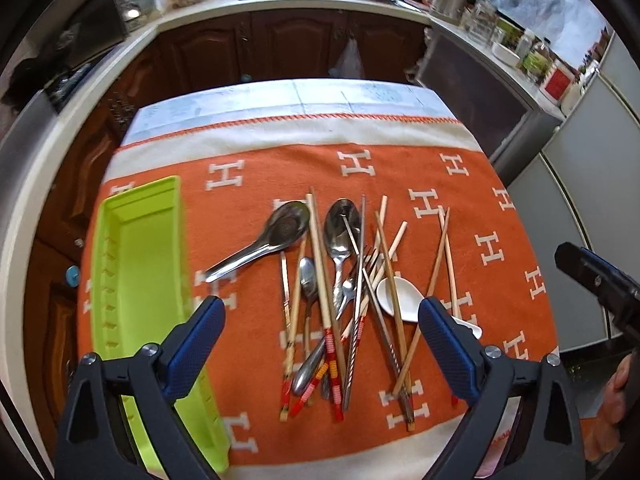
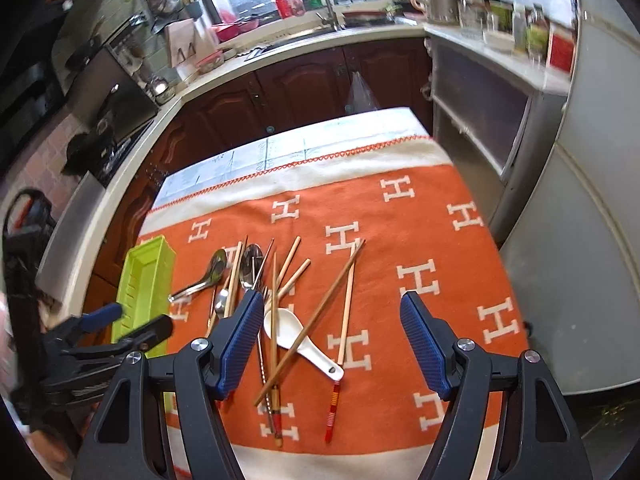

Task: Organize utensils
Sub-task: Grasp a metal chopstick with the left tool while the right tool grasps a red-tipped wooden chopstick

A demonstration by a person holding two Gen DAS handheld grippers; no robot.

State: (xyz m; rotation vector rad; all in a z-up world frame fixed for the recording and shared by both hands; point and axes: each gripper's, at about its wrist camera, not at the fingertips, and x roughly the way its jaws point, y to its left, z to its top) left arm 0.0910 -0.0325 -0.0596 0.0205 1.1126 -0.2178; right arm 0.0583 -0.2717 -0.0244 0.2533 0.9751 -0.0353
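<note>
Left gripper (image 1: 320,344) spread wide, holding nothing, above utensil pile (image 1: 344,292) on orange H-patterned cloth (image 1: 400,168). Right gripper (image 2: 332,340) likewise wide apart, empty, over white ceramic spoon (image 2: 292,332) and crossed chopsticks (image 2: 312,320). Pile mid-cloth: metal soup spoon (image 1: 272,236), tablespoon (image 1: 340,228), fork, chopsticks tangled together. Green organizer tray (image 1: 148,264) at cloth's left edge, just beside pile, nothing visible inside.
</note>
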